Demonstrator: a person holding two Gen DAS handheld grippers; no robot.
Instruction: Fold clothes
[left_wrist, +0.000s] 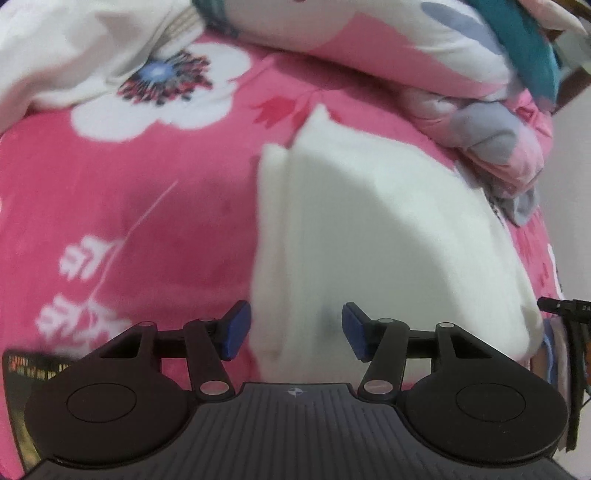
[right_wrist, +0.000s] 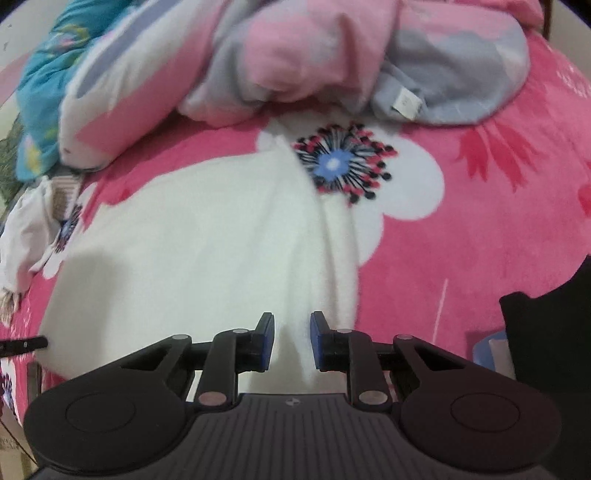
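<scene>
The white garment (left_wrist: 369, 229) lies spread on the bed, folded over on itself, its cloth running down under both of my claws. In my left wrist view it fills the middle and right of the picture, and its near part passes between the blue pads of my left claw (left_wrist: 295, 330), which stand well apart with no pad pressing on the cloth; that claw is open. In my right wrist view the same white garment (right_wrist: 192, 251) spreads to the middle and left, with a long fold running down toward my right claw (right_wrist: 291, 341); its blue pads stand close together but apart, a narrow gap between them with white cloth showing behind, and I see nothing pinched there. Under the garment lies the pink blanket (left_wrist: 122, 206) with big white flowers, one with a blue, red and black centre (right_wrist: 343, 166) just beyond the garment's far edge. Farther back a bundled pink, white and grey quilt (right_wrist: 314, 59) is heaped, with a teal cloth (right_wrist: 48, 85) at its left.
</scene>
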